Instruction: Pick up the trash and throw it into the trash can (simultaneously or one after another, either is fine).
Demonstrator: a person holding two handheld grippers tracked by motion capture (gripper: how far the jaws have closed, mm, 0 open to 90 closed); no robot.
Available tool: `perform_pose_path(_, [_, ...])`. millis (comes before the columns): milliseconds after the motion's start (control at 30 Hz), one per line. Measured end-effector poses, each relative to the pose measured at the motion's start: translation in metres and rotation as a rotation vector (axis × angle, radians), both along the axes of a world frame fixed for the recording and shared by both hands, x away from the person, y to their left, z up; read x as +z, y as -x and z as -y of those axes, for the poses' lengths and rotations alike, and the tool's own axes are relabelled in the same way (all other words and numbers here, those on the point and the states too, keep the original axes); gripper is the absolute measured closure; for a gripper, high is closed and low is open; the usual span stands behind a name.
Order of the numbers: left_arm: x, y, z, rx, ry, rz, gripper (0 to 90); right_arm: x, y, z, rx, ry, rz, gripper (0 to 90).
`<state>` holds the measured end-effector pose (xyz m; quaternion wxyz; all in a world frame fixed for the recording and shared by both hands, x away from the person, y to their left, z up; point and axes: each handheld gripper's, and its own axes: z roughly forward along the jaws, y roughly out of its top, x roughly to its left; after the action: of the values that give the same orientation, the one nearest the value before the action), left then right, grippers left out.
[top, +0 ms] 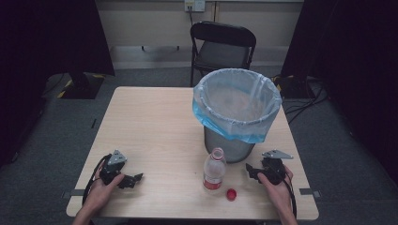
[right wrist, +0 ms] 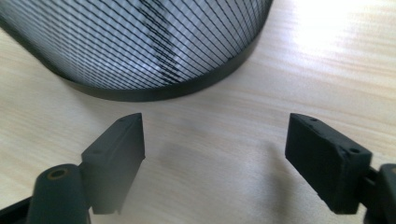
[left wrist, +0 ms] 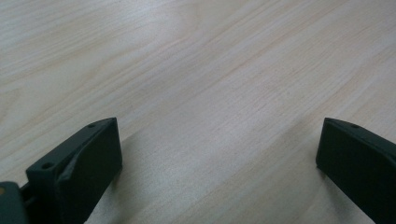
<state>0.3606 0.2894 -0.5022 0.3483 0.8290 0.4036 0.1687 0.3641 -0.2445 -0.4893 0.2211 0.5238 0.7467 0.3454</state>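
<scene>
Both the left gripper (top: 133, 180) and right gripper (top: 252, 171) rest with jaws spread wide, flanking the uncapped clear plastic bottle (top: 214, 169) and its small red cap (top: 231, 194) on the pale wooden table (top: 150, 131).

Left gripper (top: 136, 178) gaping, right gripper (top: 249, 169) gaping — both empty

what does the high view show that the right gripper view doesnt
High view alone: the uncapped plastic bottle standing upright, its red cap lying on the table beside it, the bin's blue liner bag, the left claw and a black chair. Right gripper view alone: the close mesh pattern of the bin's wall and its dark base rim. Both: the wire-mesh waste bin, the light wooden table and the open right claw.
</scene>
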Motion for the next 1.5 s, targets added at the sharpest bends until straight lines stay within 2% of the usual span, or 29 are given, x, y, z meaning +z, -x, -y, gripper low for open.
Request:
perform_pose_path(100, [0.0, 0.0, 0.0, -0.001, 0.0, 0.0, 0.0, 0.004, 0.004, -0.003, 0.029, 0.0, 0.002, 24.3])
perform_pose_path(200, [0.0, 0.0, 0.0, 0.0, 0.0, 0.0, 0.0, 0.008, 0.01, -0.007, 0.063, -0.022, -0.006, 25.7])
perform_pose_path(333, [0.0, 0.0, 0.0, 0.0, 0.0, 0.0, 0.0, 0.016, 0.019, -0.011, 0.103, -0.032, 0.014, 27.5])
perform_pose_path(467, [0.0, 0.0, 0.0, 0.0, 0.0, 0.0, 0.0, 0.025, 0.026, -0.013, 0.154, -0.066, 0.015, 27.3])
perform_pose_path(500, [0.0, 0.0, 0.0, 0.0, 0.0, 0.0, 0.0, 0.025, 0.026, -0.013, 0.154, -0.066, 0.015, 27.3])
perform_pose_path(533, [0.0, 0.0, 0.0, 0.0, -0.001, 0.0, 0.0, 0.029, 0.03, -0.016, 0.186, -0.072, 0.022, 27.0])
perform_pose_path(567, [0.0, 0.0, 0.0, 0.0, -0.001, 0.0, 0.0, 0.029, 0.03, -0.016, 0.186, -0.072, 0.022, 27.0])
perform_pose_path(667, [0.0, 0.0, 0.0, -0.001, -0.001, 0.0, 0.0, 0.035, 0.036, -0.021, 0.242, -0.071, 0.025, 25.9])
perform_pose_path(767, [0.0, 0.0, 0.0, 0.0, -0.001, 0.0, 0.0, 0.039, 0.042, -0.023, 0.256, -0.079, 0.031, 24.7])
perform_pose_path(867, [0.0, 0.0, 0.0, 0.0, -0.001, 0.0, 0.0, 0.043, 0.05, -0.028, 0.311, -0.098, 0.031, 24.0])
perform_pose_path(900, [0.0, 0.0, 0.0, 0.0, -0.001, 0.0, 0.0, 0.043, 0.05, -0.028, 0.311, -0.098, 0.031, 24.0])
perform_pose_path(1000, [0.0, 0.0, 0.0, -0.001, 0.0, 0.0, 0.0, 0.043, 0.058, -0.039, 0.37, -0.1, 0.014, 22.0])
perform_pose_path(1100, [0.0, 0.0, 0.0, 0.0, -0.001, 0.0, 0.0, 0.043, 0.062, -0.045, 0.399, -0.106, 0.012, 21.2])
perform_pose_path(1200, [0.0, 0.0, 0.0, 0.0, -0.001, 0.0, 0.0, 0.047, 0.067, -0.055, 0.453, -0.109, 0.024, 20.2])
perform_pose_path(1233, [0.0, 0.0, 0.0, 0.0, -0.001, 0.0, 0.0, 0.047, 0.067, -0.055, 0.453, -0.109, 0.024, 20.2])
perform_pose_path(1267, [0.0, 0.0, 0.0, 0.0, -0.001, 0.0, 0.0, 0.049, 0.07, -0.062, 0.482, -0.108, 0.031, 19.4])
perform_pose_path(1500, [0.0, 0.0, 0.0, 0.0, -0.001, 0.0, 0.0, 0.049, 0.066, -0.083, 0.539, -0.112, 0.048, 17.9])
